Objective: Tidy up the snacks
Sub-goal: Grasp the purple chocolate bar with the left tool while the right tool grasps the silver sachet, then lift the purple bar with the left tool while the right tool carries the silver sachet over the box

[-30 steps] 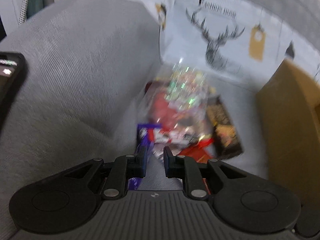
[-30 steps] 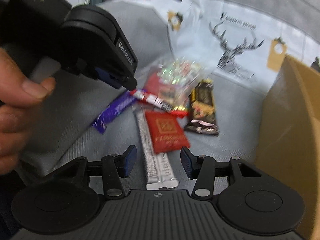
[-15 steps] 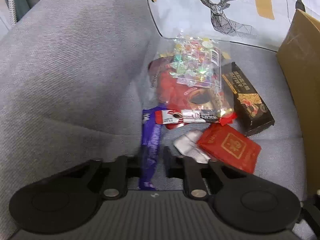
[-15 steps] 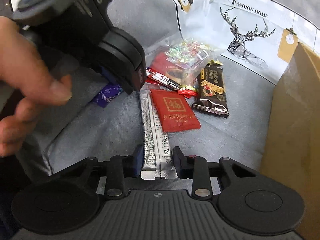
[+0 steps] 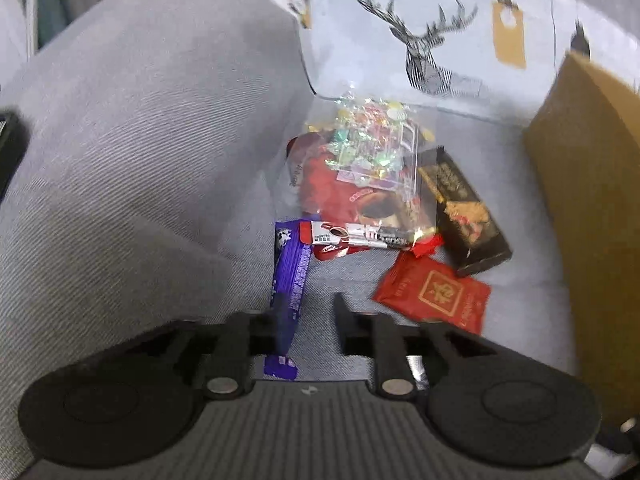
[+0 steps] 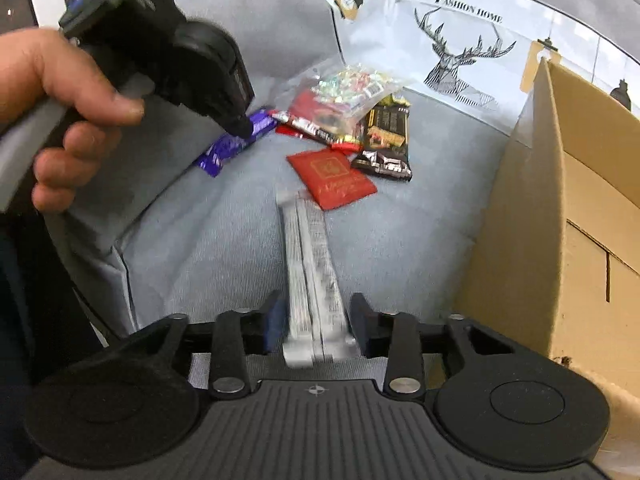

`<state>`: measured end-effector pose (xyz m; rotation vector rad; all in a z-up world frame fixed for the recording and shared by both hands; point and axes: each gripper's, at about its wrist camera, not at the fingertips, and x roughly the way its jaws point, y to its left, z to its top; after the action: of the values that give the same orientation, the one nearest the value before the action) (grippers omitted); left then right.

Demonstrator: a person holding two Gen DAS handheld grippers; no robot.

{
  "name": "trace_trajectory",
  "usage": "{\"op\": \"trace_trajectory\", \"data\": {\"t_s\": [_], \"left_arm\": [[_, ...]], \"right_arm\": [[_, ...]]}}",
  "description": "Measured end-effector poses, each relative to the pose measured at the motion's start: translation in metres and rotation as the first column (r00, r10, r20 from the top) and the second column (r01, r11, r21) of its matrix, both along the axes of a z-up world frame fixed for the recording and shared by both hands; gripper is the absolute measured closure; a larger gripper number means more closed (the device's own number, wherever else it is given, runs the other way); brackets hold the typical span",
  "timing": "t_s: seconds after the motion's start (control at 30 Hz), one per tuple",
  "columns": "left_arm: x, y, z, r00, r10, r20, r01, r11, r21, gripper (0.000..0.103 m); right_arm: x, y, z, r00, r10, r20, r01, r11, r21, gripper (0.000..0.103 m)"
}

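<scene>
Snacks lie in a heap on a grey sofa seat (image 6: 224,232). Jaws opening, my left gripper (image 5: 310,312) has a purple bar (image 5: 292,272) lying against its left finger, with the other pad clear of it. From the right wrist the left gripper (image 6: 236,120) hovers over the purple bar (image 6: 236,146). My right gripper (image 6: 316,320) is also opening, and a silver packet (image 6: 310,260) lies lengthwise between its fingers, loose. Beyond are a red packet (image 6: 332,178), a dark chocolate bar (image 6: 386,136), a red-and-white stick (image 6: 308,126) and a clear candy bag (image 6: 348,84).
An open cardboard box (image 6: 560,220) stands on the seat at the right, close to the right gripper. A deer-print cushion (image 6: 460,52) leans at the back. The sofa's grey armrest (image 5: 140,140) rises on the left. A person's hand (image 6: 60,80) holds the left gripper.
The left jaws, shut on the purple bar half a second ago, have parted. The right jaws have widened again, after dragging the silver packet back out from beside the red packet.
</scene>
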<state>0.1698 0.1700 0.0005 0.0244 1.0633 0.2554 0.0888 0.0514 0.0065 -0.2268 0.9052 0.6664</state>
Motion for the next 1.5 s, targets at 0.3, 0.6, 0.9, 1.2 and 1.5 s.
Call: {"op": "trace_trajectory", "data": {"t_s": [0.3, 0.6, 0.9, 1.2, 1.5], "left_arm": [[0.024, -0.014, -0.032, 0.993, -0.031, -0.114, 0.057, 0.972, 0.230, 0.063], [0.009, 0.010, -0.012, 1.000, -0.013, -0.015, 0.014, 0.995, 0.101, 0.089], [-0.011, 0.013, 0.002, 0.995, -0.100, 0.013, 0.096, 0.908, -0.409, 0.088], [0.001, -0.009, -0.014, 0.988, -0.114, -0.101, 0.080, 0.953, -0.291, 0.075], [0.004, -0.008, -0.020, 0.985, -0.125, -0.115, 0.091, 0.959, -0.268, 0.075]], "right_arm": [[0.020, 0.029, -0.030, 1.000, 0.001, -0.020, -0.002, 0.998, -0.064, 0.033], [0.027, 0.025, -0.033, 1.000, -0.021, -0.023, 0.020, 0.998, -0.051, 0.073], [0.016, 0.018, -0.020, 0.998, -0.057, -0.015, 0.057, 0.998, -0.027, 0.073], [0.020, 0.020, -0.024, 0.994, -0.071, -0.078, 0.073, 0.997, 0.012, 0.060], [0.025, 0.024, -0.031, 0.993, -0.075, -0.090, 0.075, 0.997, -0.005, 0.057]]}}
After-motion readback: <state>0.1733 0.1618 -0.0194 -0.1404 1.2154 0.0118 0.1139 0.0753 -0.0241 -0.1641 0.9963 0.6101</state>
